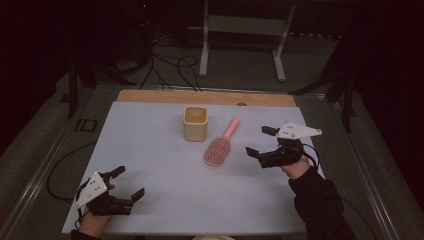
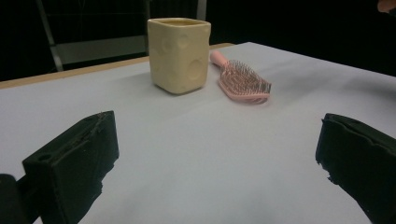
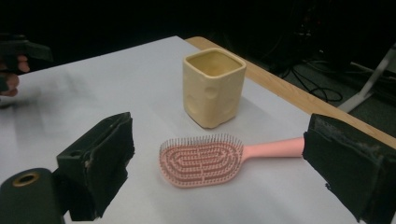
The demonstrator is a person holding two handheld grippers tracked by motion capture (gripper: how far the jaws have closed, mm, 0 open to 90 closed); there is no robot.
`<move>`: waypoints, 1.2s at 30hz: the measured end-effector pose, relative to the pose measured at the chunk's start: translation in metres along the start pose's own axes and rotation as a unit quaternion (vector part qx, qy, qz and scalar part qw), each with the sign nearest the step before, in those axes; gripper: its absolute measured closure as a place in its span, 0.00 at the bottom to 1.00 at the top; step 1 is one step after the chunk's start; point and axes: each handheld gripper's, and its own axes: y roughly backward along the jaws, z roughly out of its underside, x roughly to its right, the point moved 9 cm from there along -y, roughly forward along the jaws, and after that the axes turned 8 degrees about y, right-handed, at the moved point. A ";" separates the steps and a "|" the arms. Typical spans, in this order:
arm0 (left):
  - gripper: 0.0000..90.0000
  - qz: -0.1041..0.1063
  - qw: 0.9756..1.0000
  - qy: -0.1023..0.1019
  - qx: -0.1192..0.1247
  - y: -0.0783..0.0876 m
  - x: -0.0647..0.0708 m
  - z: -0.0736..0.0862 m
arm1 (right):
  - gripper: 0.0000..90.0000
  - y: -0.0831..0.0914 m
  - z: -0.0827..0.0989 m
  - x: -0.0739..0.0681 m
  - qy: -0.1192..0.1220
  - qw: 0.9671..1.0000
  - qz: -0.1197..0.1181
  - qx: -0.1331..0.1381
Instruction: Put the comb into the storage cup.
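Tongs on my right (image 1: 262, 139) gape empty just beside the pink hairbrush (image 1: 218, 149), which lies bristles-up on the counter (image 1: 150, 150) by the yellow cup (image 1: 195, 123), handle pointing away, while my left tongs (image 1: 129, 183), also spread, sit farther off.

On bench (image 1: 150, 150): one pink hairbrush (image 1: 218, 147), one yellow square cup (image 1: 195, 123). Two grippers, left gripper (image 1: 125, 182) and right gripper (image 1: 260, 141).

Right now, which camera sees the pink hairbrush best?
The right gripper view: the pink hairbrush lies close, bristles up, handle reaching behind one jaw. The left gripper view shows it farther off, side-on beside the yellow cup. The high view shows it small, from above.
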 end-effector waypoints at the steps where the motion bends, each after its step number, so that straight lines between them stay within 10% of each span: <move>1: 0.00 0.000 1.000 0.001 0.001 0.000 0.000 0.000 | 0.09 -0.002 -0.001 0.002 -0.002 1.000 -0.003 0.001; 36: 0.00 0.002 1.000 0.002 0.000 -0.001 0.000 0.001 | 0.21 -0.090 0.016 0.028 -0.015 0.998 -0.028 -0.055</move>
